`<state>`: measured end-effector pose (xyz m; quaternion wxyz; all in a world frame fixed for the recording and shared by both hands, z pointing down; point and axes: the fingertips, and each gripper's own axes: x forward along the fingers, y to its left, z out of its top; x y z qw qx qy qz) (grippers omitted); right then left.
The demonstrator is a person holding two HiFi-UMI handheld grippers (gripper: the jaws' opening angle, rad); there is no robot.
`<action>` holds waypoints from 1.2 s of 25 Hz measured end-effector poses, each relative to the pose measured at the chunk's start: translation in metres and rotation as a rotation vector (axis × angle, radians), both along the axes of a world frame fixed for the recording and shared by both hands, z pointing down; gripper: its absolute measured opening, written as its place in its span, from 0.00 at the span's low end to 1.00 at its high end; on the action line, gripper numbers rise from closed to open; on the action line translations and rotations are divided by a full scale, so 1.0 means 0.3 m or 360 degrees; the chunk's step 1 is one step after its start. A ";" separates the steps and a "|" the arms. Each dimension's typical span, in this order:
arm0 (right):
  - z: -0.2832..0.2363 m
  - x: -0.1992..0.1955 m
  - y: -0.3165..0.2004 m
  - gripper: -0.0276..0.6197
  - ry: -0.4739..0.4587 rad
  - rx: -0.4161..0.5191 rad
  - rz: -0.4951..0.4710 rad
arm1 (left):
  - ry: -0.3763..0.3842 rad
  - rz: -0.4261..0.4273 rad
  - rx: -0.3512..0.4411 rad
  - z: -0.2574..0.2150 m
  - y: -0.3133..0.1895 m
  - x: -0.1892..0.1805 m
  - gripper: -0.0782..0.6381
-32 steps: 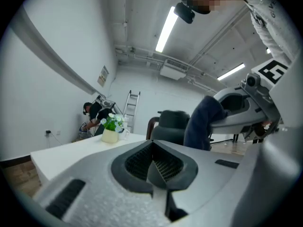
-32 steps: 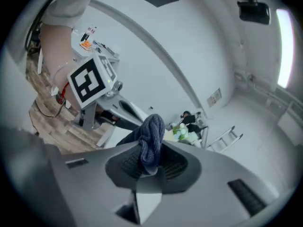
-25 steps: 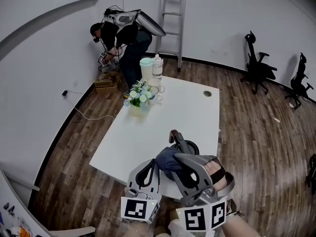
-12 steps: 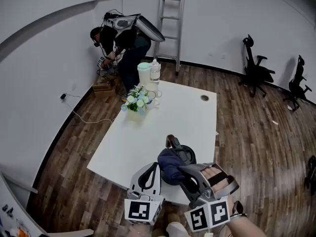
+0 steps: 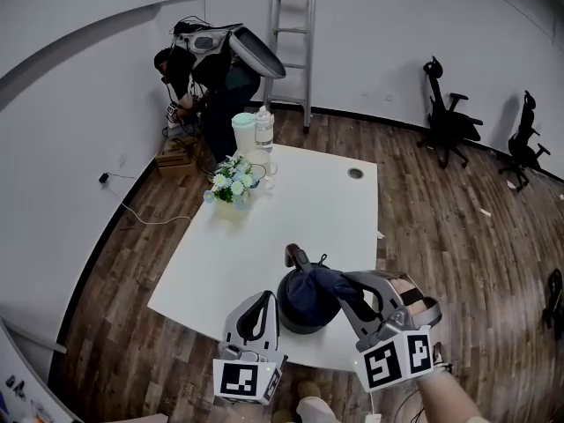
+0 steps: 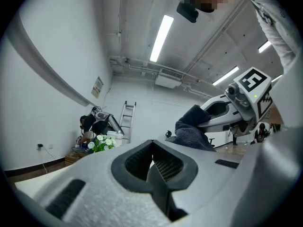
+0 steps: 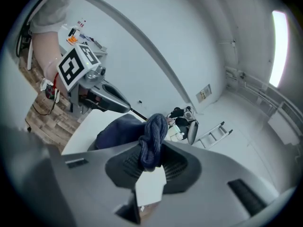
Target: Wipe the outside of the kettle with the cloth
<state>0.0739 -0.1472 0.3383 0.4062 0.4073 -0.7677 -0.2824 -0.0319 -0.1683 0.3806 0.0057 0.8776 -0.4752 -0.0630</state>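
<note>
1. The kettle (image 5: 302,309) stands close to the near edge of the white table (image 5: 264,227), with the dark blue cloth (image 5: 319,282) draped over its top.
2. The right gripper (image 5: 351,284) pinches a bunched fold of the cloth at the kettle's right side.
3. The left gripper (image 5: 263,301), its jaws pressed together on nothing, sits just beside the kettle's left, at the table edge.
4. Flowers (image 5: 231,181), a pale green container (image 5: 243,132) and a bottle (image 5: 263,129) crowd the far left corner, well apart from the kettle; bare tabletop lies between.
5. Beyond the table are a bent-over person (image 5: 207,69), a ladder (image 5: 289,42) and 2 office chairs (image 5: 445,113) on the wood floor.
</note>
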 end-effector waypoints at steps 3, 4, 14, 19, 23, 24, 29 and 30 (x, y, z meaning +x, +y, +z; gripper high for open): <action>-0.001 -0.043 -0.087 0.14 0.0031 0.0009 -0.0059 | 0.0002 0.0002 -0.0007 0.000 -0.003 0.002 0.12; 0.001 -0.054 -0.119 0.14 0.0041 0.0008 -0.0071 | 0.0001 0.0000 -0.0011 0.002 -0.004 0.000 0.12; -0.173 0.028 -0.336 0.14 -0.0158 0.0322 0.0141 | 0.0008 -0.0060 -0.0055 0.046 -0.036 -0.041 0.12; -0.089 0.086 -0.271 0.14 -0.0321 0.0079 0.0141 | 0.0015 -0.0037 -0.0058 0.040 -0.036 -0.015 0.12; 0.031 0.128 -0.132 0.14 -0.0487 -0.0245 0.0132 | 0.0008 -0.0003 -0.0050 0.029 -0.021 0.009 0.12; 0.043 0.130 -0.093 0.14 -0.0530 -0.0298 0.0132 | 0.0009 0.0000 -0.0050 0.029 -0.018 0.009 0.12; 0.053 0.113 0.071 0.14 -0.0554 -0.0387 0.0162 | 0.0017 0.0019 -0.0073 0.043 0.005 0.015 0.12; 0.051 0.101 0.098 0.14 -0.0547 -0.0386 0.0164 | 0.0017 0.0032 -0.0074 0.043 0.014 0.024 0.12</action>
